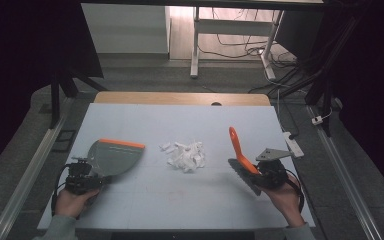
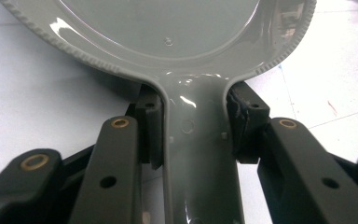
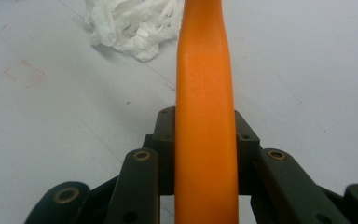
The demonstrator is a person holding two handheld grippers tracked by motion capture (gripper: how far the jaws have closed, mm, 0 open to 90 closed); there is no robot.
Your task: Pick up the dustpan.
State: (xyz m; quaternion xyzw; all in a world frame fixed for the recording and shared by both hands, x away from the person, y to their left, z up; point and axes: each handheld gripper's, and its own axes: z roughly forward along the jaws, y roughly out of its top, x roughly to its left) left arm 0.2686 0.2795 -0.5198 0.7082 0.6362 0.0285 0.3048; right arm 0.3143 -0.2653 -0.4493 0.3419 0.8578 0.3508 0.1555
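A grey dustpan [image 1: 114, 157] with an orange front lip lies at the table's left. My left gripper [image 1: 82, 178] is shut on the dustpan's handle [image 2: 198, 154], its pads pressing both sides of the handle. At the right, my right gripper [image 1: 269, 176] is shut on an orange-handled brush [image 1: 240, 150]; the handle [image 3: 205, 121] runs up between the jaws. The brush head's dark bristles [image 1: 244, 175] point down toward the table. A pile of white paper scraps [image 1: 185, 155] lies between the two tools, and the same scraps [image 3: 130, 23] lie ahead in the right gripper view.
The white table [image 1: 180, 120] has a wooden strip along its far edge. A white power strip [image 1: 293, 144] lies at the right edge. Metal rails run along both sides, and a desk frame with cables stands behind the table.
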